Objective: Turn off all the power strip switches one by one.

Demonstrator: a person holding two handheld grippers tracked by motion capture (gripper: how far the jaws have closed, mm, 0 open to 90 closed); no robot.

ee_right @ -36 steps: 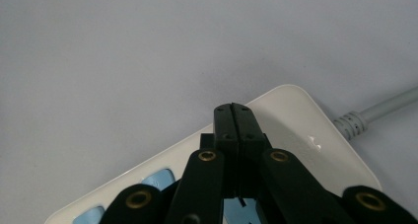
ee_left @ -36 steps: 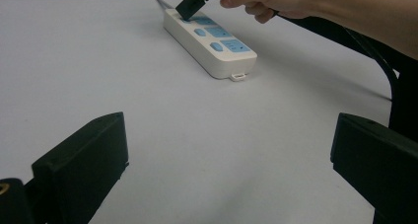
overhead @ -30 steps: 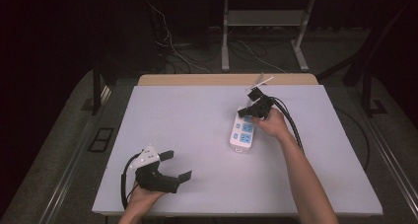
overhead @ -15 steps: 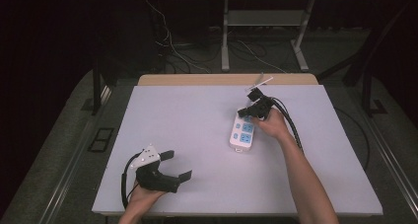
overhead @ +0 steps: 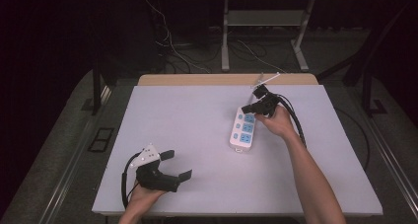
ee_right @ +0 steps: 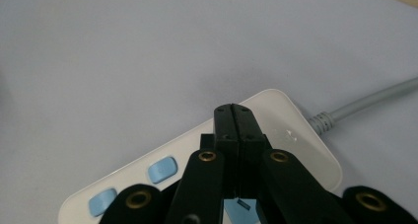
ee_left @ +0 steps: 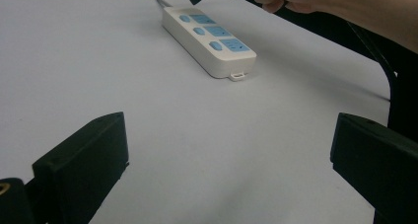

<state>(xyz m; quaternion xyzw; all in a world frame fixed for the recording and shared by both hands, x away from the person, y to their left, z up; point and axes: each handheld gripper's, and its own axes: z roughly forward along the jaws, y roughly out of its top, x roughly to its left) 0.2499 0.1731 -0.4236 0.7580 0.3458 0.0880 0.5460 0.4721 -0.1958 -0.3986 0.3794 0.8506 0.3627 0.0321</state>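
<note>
The power strip point(overhead: 243, 129) serves as the landmark here; it lies flat on the white table point(overhead: 197, 125), right of the table's middle and nearer its far edge, its long axis running from near to far.

Well to the left of the strip and nearer the person, the left gripper point(overhead: 173, 166) rests low at the table's front edge with its jaws standing wide apart and nothing between them. It looks parked, out of the way, leaving the strip to the other hand; in the left gripper view its open jaws frame the strip point(ee_left: 209, 39) from a distance.

At the strip's far end, the right gripper point(overhead: 250, 106) points down onto it with its jaws pressed together, nothing clamped between them. In the right gripper view the joined tips point(ee_right: 232, 119) sit over the white casing point(ee_right: 296, 145) close to where the grey cord point(ee_right: 365, 103) leaves it. Held closed like this, the jaws make one narrow poker, which I judge suits pressing a switch or button at that end rather than gripping.

Counts: one power strip, with three blue socket faces and three small blue buttons beside them seen from the left gripper view; one cord; two grippers; one table.
</note>
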